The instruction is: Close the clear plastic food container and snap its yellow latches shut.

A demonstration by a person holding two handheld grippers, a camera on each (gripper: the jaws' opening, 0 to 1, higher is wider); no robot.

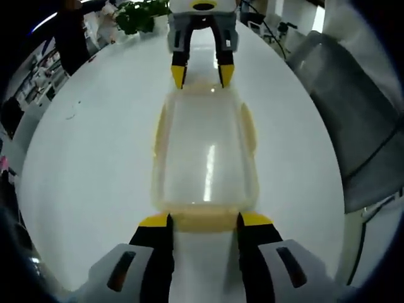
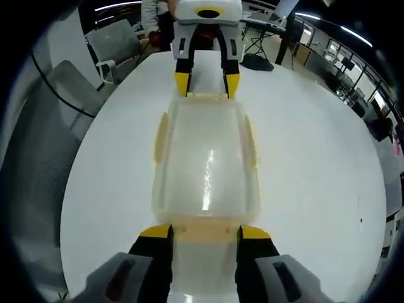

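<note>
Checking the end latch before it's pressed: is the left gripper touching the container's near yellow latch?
Cannot tell. In the left gripper view the left gripper straddles the yellow latch at the container's near end, but no plain contact or gap shows.

Container (image 1: 205, 158): you had clear, slightly cloudy plastic in front of you, its smooth lid glossy enough to carry a bright streak of light.
Latches (image 1: 249, 126): pale yellow plastic, half see-through, smooth.
Counter (image 1: 101, 158): white, smooth, with a soft sheen.
Left tongs (image 1: 204, 222): your tips were matt yellow on black, the shells grey plastic.
Right tongs (image 2: 203, 235): same finish.
Chair (image 1: 353, 120): grey, matt, cloth-like.
</note>
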